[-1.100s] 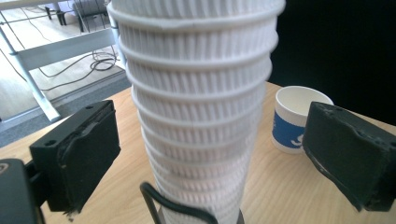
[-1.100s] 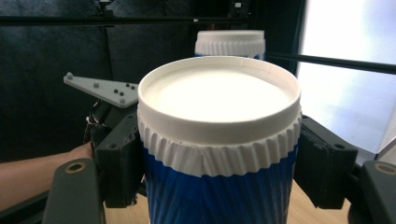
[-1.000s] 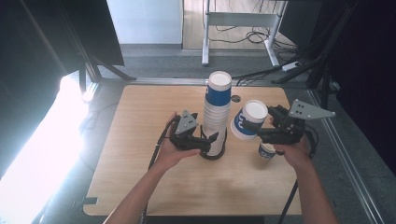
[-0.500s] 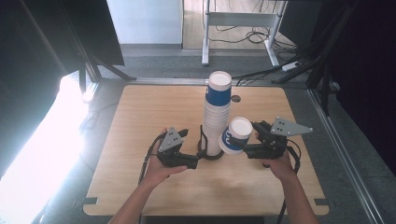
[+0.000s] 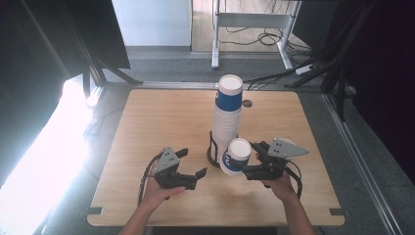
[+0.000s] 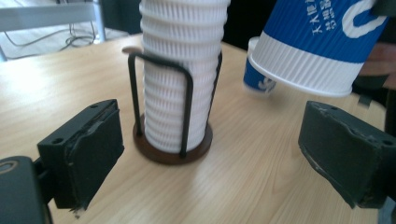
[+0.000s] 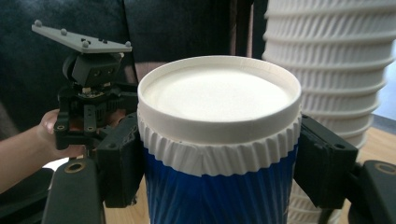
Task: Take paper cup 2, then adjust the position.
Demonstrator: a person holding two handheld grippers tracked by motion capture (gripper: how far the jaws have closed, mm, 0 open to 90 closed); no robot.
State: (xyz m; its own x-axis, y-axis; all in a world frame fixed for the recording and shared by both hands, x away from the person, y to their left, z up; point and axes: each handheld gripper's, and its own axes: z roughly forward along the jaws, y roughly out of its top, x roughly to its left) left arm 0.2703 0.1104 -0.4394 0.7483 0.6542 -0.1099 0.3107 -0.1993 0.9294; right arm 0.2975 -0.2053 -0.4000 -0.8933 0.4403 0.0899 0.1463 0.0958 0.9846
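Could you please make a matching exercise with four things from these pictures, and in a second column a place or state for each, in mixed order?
Things:
1. stack of cups
2. blue and white cup
3. left gripper
4. small cup

Places or states:
A. stands on the table beyond the stack, seen in the left gripper view
B. stands upright in a black wire holder
C. jaws apart, nothing between them
D. clamped between the jaws of the right gripper, tilted

Right pairs: 1-B, 2-D, 3-C, 4-A
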